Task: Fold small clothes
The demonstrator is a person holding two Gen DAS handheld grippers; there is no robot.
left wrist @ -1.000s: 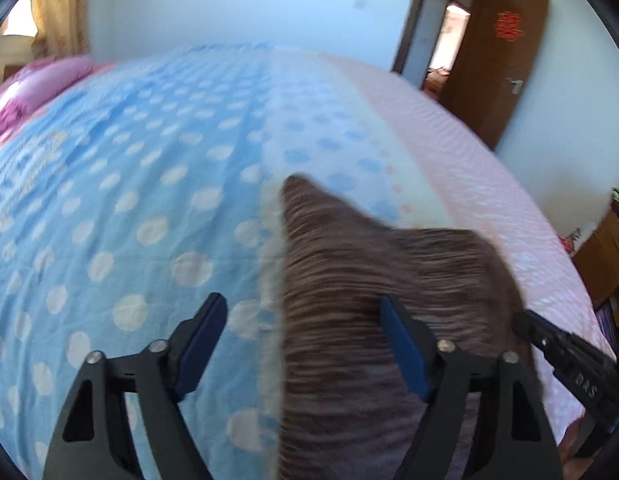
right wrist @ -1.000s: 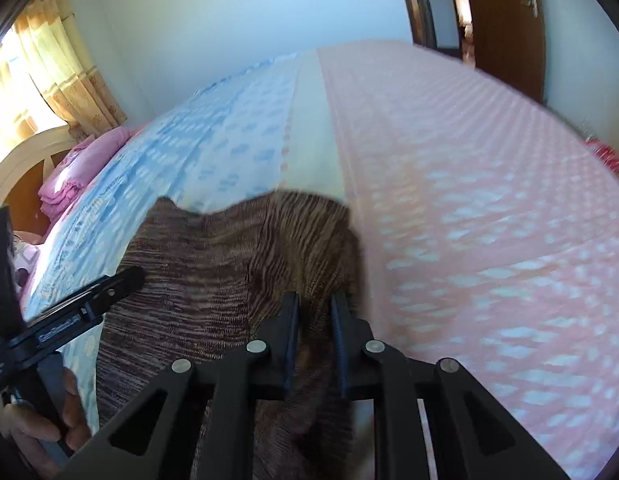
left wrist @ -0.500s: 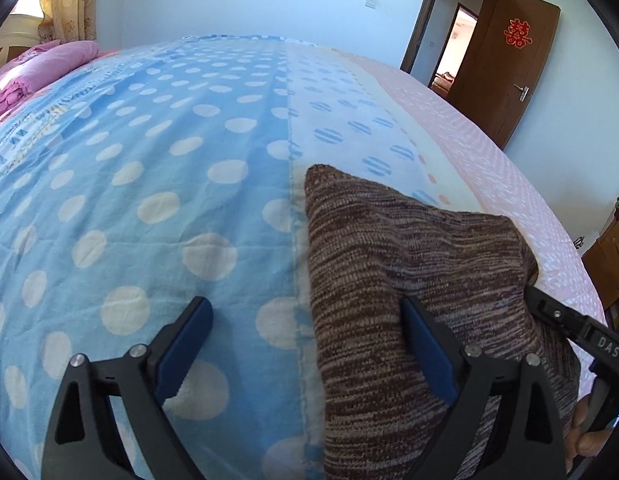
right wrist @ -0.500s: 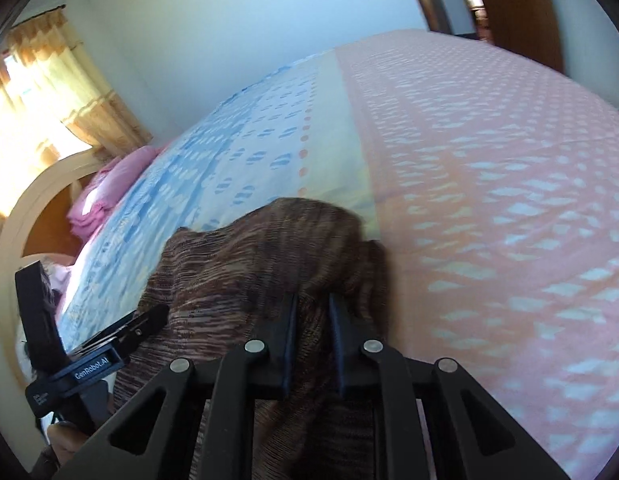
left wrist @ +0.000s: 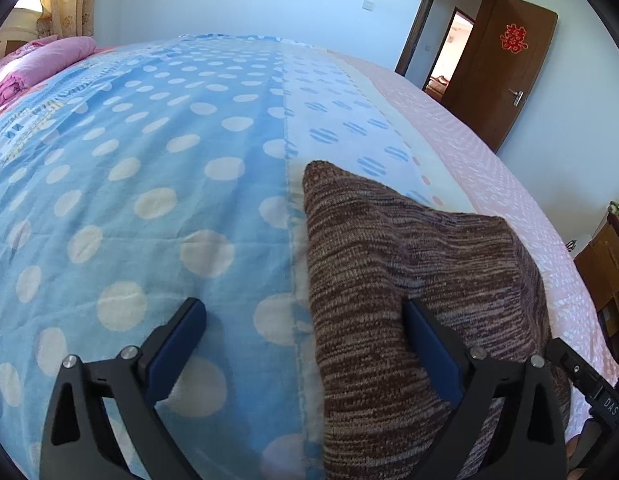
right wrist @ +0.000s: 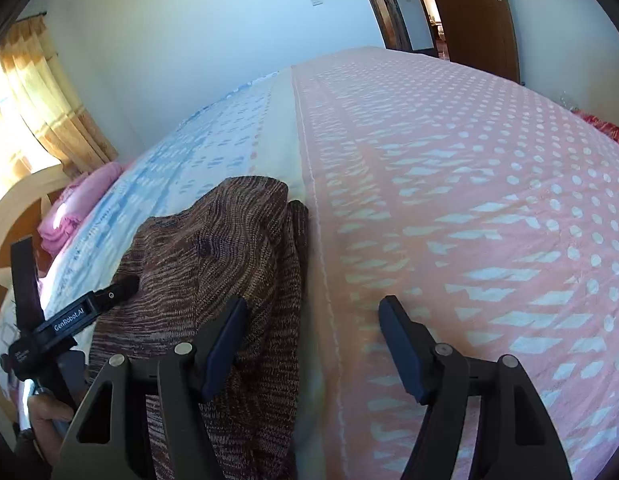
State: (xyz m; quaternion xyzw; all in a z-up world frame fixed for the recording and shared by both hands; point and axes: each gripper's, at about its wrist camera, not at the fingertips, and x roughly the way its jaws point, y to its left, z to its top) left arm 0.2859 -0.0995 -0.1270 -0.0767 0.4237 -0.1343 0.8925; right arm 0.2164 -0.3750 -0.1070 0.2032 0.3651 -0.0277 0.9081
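Both my grippers have let go: left gripper (left wrist: 305, 344) wide, right gripper (right wrist: 313, 344) jaws opening, empty. Brown knitted garment (left wrist: 409, 280) lies folded on the bed (left wrist: 169, 152); next, smooth edges gently.

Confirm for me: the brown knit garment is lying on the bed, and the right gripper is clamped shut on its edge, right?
Not quite. The brown knit garment does lie on the bed, but the right gripper isn't clamped on it: the right wrist view shows its jaws apart and opening, pressing nothing.
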